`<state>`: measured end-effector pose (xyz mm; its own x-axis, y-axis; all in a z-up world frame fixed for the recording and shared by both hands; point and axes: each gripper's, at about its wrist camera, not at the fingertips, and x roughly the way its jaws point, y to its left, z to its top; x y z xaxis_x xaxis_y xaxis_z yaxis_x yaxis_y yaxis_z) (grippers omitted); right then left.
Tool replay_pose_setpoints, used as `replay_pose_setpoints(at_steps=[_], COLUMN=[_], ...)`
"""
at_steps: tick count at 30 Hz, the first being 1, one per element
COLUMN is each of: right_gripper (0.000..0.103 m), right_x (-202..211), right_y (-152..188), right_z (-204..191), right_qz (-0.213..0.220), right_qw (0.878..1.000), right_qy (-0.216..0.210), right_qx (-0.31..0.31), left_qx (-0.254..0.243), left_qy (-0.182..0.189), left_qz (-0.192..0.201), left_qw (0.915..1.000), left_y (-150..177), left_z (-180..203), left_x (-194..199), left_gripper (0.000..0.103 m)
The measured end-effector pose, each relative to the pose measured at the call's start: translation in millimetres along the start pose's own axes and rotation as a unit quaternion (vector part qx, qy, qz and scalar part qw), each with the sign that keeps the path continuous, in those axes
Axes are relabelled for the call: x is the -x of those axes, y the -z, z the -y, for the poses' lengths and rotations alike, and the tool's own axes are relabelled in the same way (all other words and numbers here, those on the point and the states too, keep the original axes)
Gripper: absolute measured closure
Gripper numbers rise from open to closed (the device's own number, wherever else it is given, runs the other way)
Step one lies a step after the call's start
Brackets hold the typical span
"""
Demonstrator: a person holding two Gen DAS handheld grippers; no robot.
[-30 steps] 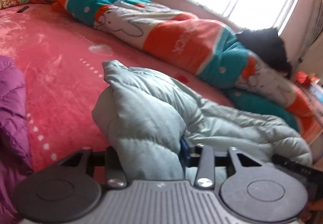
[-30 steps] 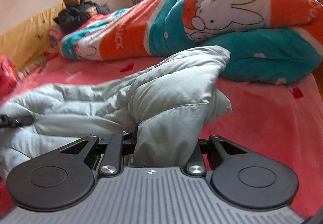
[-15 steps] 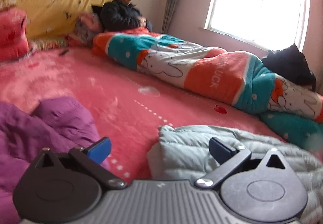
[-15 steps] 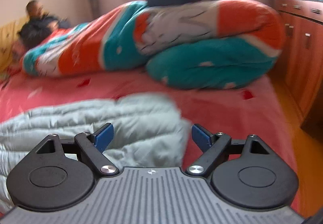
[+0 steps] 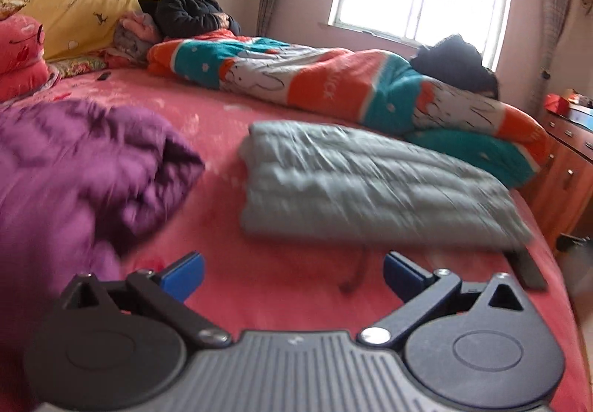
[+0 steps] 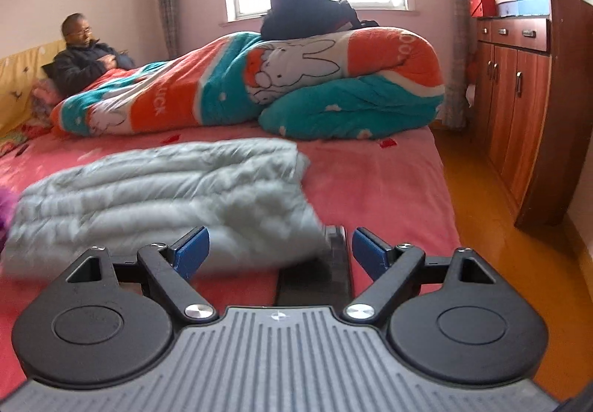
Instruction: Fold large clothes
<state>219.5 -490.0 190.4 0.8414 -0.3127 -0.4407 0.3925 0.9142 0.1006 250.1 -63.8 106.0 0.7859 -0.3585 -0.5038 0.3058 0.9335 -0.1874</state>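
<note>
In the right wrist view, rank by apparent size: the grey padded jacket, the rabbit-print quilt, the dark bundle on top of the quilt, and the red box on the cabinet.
1. Rabbit-print quilt and grey padded jacket: similar; the jacket lies nearer the camera, so unranked.
2. Dark bundle.
3. Red box, farthest away.

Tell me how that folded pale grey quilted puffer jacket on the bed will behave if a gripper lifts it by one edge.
The pale grey quilted puffer jacket is puffy and creased, so it will probably sag and unfold rather than stay flat. Its padded bulk suggests it is light for its size. The shell looks smooth, so it may slip between the fingers unless a thick bunch is grabbed.
</note>
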Motion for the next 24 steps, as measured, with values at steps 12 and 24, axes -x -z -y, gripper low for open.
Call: replay_pose_setpoints(at_steps=[12, 24], right_gripper=[0.0, 0.0], right_x=[232.1, 426.3], right_y=[50.5, 57.0], right_z=[-7.1, 39.1], right_qz=[-0.01, 0.053], right_qw=[0.999, 0.998], right_qy=[-0.035, -0.008], right_qx=[-0.041, -0.044], left_qx=[0.012, -0.009], left_qy=[0.014, 0.021], left_qz=[0.014, 0.062], left_qw=[0.9997, 0.9978], left_y=[47.2, 63.3], left_z=[56.1, 104.8], left_x=[205.5, 349.3], left_gripper=[0.001, 0.001])
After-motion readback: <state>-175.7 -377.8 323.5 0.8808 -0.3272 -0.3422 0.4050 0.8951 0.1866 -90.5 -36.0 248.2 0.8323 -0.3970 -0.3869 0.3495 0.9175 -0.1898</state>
